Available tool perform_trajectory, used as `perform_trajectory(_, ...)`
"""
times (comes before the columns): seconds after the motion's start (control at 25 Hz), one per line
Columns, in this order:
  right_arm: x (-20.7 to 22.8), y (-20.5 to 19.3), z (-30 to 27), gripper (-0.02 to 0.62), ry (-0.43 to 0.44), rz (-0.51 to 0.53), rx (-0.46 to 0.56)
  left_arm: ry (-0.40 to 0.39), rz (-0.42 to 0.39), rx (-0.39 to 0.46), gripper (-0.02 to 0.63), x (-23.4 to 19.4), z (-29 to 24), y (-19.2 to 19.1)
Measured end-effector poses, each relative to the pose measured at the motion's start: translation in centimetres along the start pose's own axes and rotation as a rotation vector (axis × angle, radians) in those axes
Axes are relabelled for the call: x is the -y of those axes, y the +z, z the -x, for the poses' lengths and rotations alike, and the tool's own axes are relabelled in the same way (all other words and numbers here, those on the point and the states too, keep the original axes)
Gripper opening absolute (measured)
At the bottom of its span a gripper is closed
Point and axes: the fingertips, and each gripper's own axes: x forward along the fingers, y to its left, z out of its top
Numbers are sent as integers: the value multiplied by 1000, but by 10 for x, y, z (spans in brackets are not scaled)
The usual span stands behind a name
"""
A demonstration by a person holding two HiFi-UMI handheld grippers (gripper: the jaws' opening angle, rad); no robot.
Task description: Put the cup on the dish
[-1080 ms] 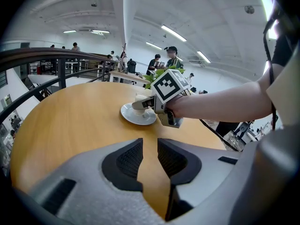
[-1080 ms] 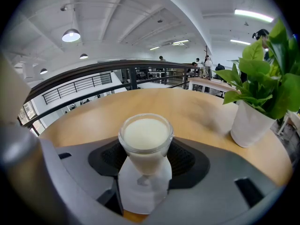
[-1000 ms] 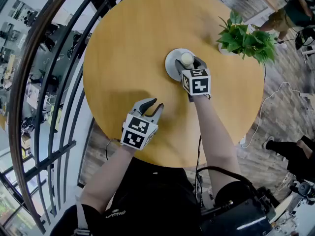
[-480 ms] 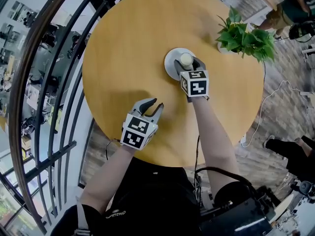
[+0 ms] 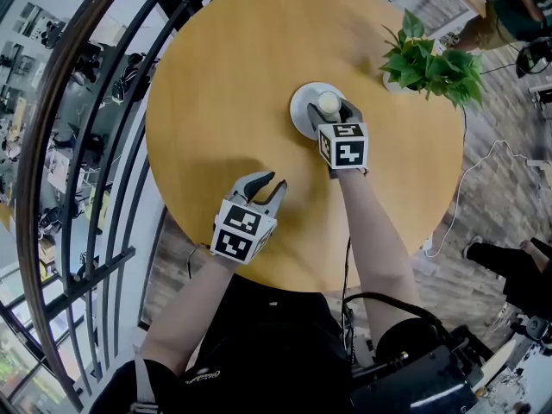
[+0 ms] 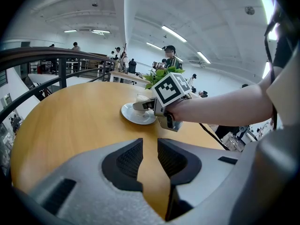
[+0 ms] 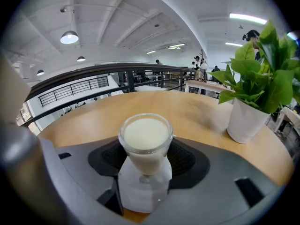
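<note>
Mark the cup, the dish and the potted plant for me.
cup (image 7: 146,162), right gripper view, on its glass body.
dish (image 5: 301,111), head view, on its bare left rim.
potted plant (image 7: 244,121), right gripper view, on its white pot.

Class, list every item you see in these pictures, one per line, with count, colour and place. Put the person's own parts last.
table: one, light wood, round, fills the middle of the head view.
dish: one, white, near the table's middle.
cup: one, clear glass with white filling, over the dish.
potted plant: one, green leaves in a white pot, table's far right edge.
railing: one, dark, curving left of the table.
left gripper: one, grey, near table edge, jaws apart and empty.
right gripper: one, grey, jaws closed on the cup.
</note>
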Motion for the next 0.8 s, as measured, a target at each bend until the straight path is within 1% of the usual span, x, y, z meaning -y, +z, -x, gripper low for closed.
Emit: perform_trajectory(0.8, -1, -3, 4, 256, -20, -15, 1, 7, -6, 3, 100, -1, 6, -3)
